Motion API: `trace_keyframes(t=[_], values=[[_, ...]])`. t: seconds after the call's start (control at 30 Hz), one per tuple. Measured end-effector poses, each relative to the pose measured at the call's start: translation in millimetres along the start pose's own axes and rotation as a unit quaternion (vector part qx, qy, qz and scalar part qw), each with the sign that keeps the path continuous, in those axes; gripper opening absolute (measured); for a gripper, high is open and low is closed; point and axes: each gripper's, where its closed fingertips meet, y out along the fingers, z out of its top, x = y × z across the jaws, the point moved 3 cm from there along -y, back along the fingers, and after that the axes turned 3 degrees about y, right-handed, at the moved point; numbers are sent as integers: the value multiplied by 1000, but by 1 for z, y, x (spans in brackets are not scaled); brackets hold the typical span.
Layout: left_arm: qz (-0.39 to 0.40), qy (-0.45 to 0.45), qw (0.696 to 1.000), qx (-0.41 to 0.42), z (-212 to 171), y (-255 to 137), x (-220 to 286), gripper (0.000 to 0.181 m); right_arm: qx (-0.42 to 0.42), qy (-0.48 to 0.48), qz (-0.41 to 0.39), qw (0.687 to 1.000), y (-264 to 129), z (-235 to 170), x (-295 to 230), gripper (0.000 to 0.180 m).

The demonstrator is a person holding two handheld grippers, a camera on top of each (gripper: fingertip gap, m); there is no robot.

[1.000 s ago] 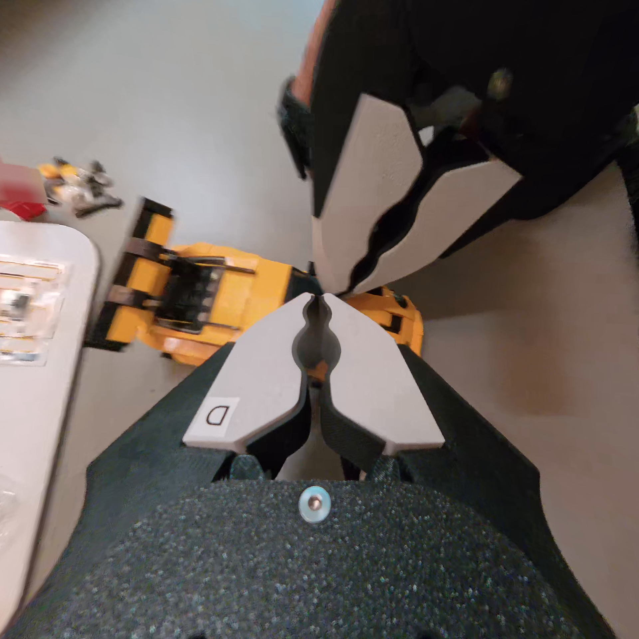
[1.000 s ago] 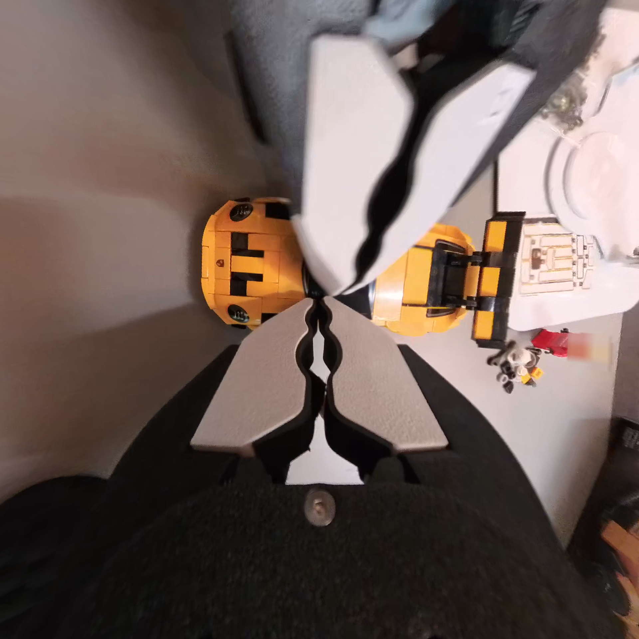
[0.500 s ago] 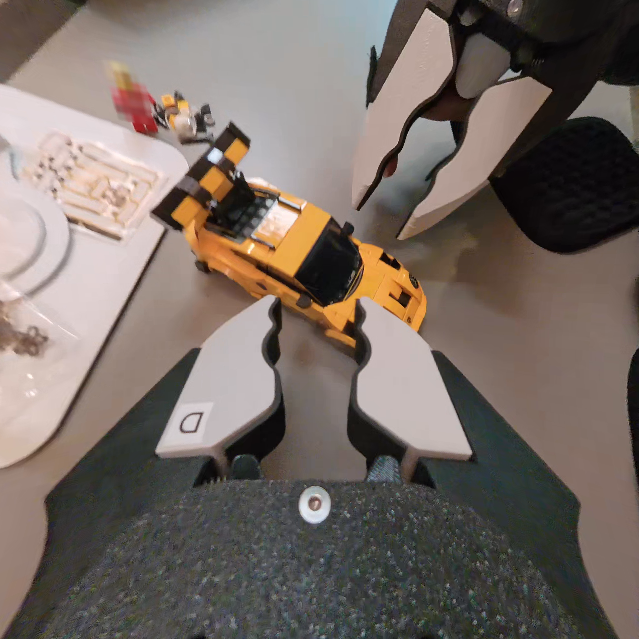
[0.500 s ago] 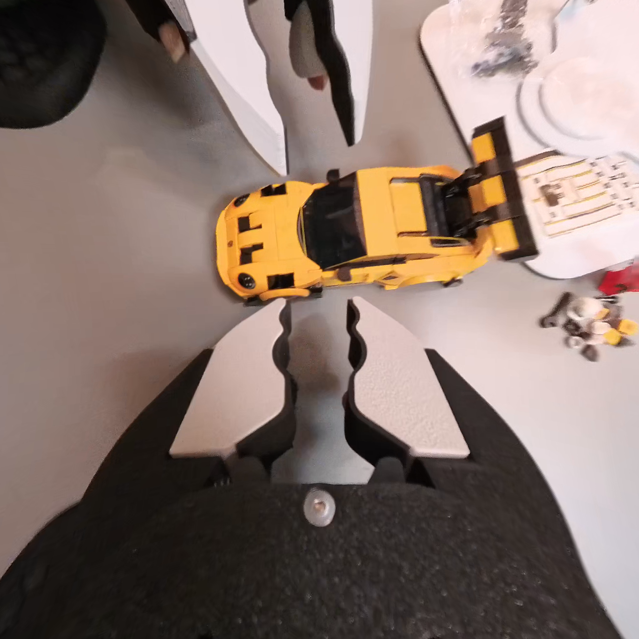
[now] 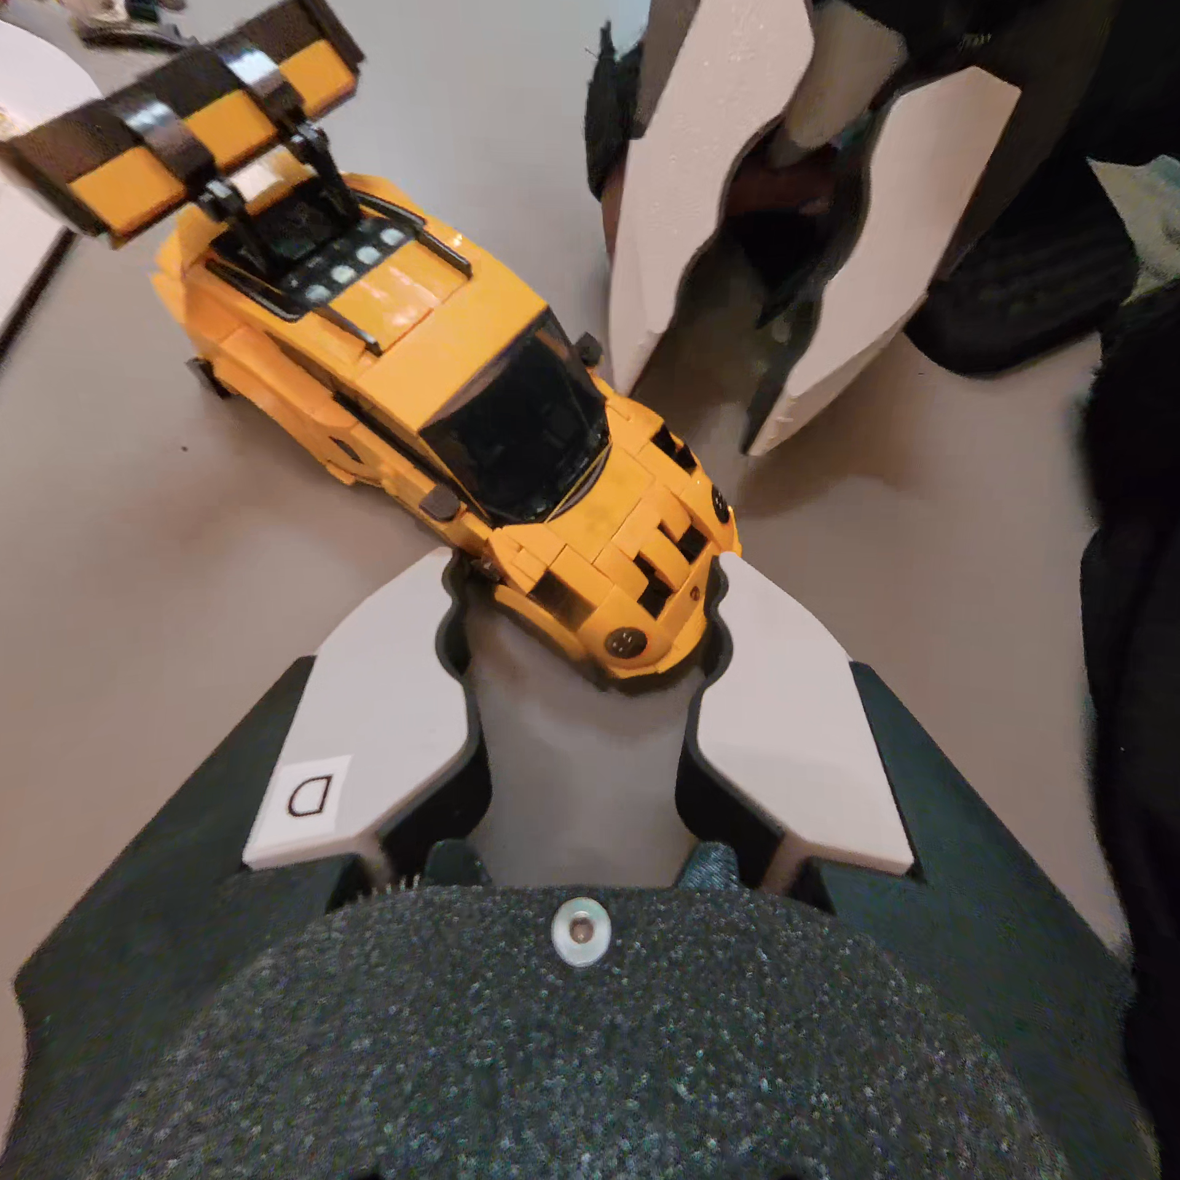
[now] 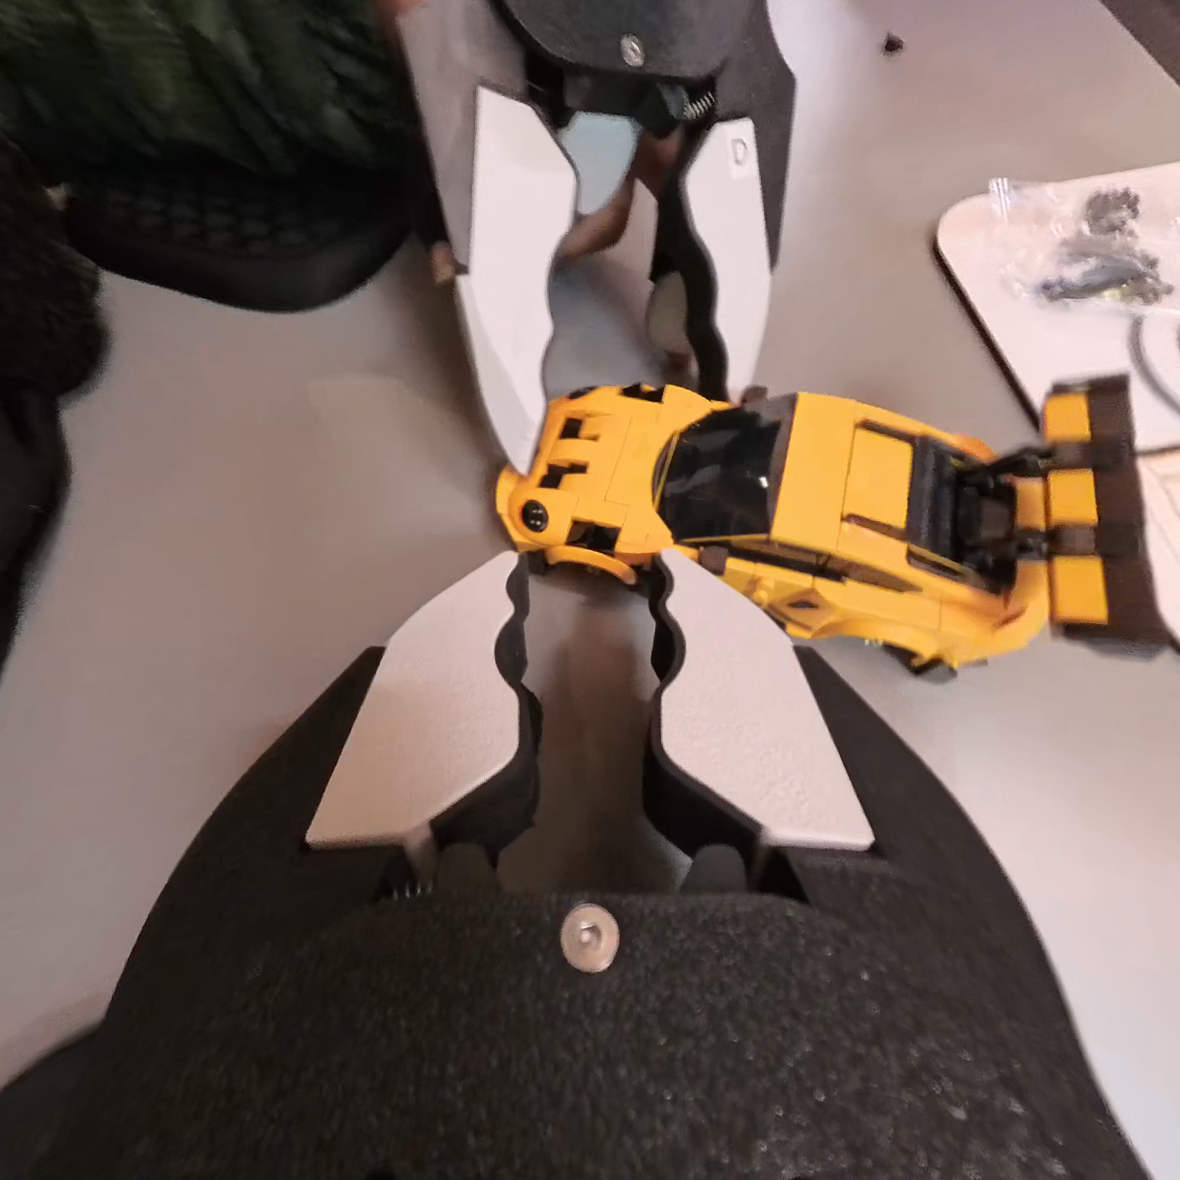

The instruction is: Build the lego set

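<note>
Left gripper [image 5: 584,562] agape astride yellow car [image 5: 447,383] nose (white lettered sticker [image 5: 306,795] on finger); right gripper [image 6: 590,568] agape, empty.

Your left gripper [image 5: 587,568] and right gripper [image 6: 590,562] look alike: pale grey fingers with wavy black inner pads, rough black bodies, one silver screw each.

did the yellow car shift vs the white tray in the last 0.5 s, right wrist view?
Yes. The yellow car has turned: its wing then overlapped the white tray corner, and now points below the tray's edge, nose between the open left gripper fingers.
</note>
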Motion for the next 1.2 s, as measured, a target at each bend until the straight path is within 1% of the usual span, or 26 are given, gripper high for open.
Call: trace_keyframes(t=[0.03, 0.1, 0.2, 0.23, 0.27, 0.3, 0.33, 0.4, 0.43, 0.47, 0.53, 0.57, 0.6, 0.63, 0.7, 0.8, 0.87, 0.93, 1.07, 1.2], values=[[1, 0, 1000, 3, -1, -4, -1, 71, 7, -5, 8, 1000, 2, 4, -5, 34], [12, -9, 1000, 7, -1, -14, -6, 71, -7, -27, 11, 1000, 4, 7, -9, 35], [50, -59, 997, 21, 0, -27, -6, 73, -11, -106, -24, 994, -11, 26, 5, 34], [78, -72, 994, 19, -1, -26, -5, 78, -23, -140, -41, 989, -16, 34, 14, 35], [106, -81, 991, 13, -3, -21, -1, 85, -45, -185, -56, 980, -18, 42, 23, 40], [129, -90, 988, 6, -6, -13, 3, 98, -70, -227, -60, 970, -18, 48, 31, 47], [154, -99, 983, -2, -8, -5, 7, 109, -96, -261, -54, 959, -16, 52, 37, 51], [199, -104, 974, -10, -9, 5, 12, 118, -153, -314, -24, 937, -6, 55, 44, 61], [216, -108, 970, -8, -7, 6, 13, 120, -181, -335, -7, 925, -1, 53, 45, 65], [231, -113, 966, -4, -5, 6, 12, 119, -208, -352, 10, 912, 4, 51, 47, 68], [244, -109, 964, -9, -5, 10, 12, 107, -247, -368, 38, 896, 10, 47, 49, 70], [253, -89, 963, -18, -6, 12, 11, 98, -255, -367, 48, 893, 13, 47, 49, 69], [253, -65, 965, -24, -6, 13, 11, 92, -257, -362, 57, 894, 14, 48, 49, 69], [245, -52, 968, -27, -6, 12, 12, 87, -255, -357, 62, 897, 15, 49, 48, 68], [221, -25, 974, -44, -11, 5, 10, 86, -245, -347, 69, 902, 13, 51, 44, 66], [139, 59, 987, -57, -23, -8, 9, 86, -236, -341, 73, 907, 10, 50, 37, 64], [69, 130, 988, -54, -33, -16, 13, 86, -243, -343, 77, 904, 14, 50, 30, 65], [30, 156, 986, -46, -36, -20, 14, 86, -254, -339, 90, 901, 21, 51, 19, 65], [10, 157, 987, -17, -36, -21, 11, 86, -311, -324, 100, 888, 35, 45, 5, 65], [14, 172, 985, -7, -38, -21, 12, 86, -353, -298, 93, 882, 44, 44, 9, 58]])
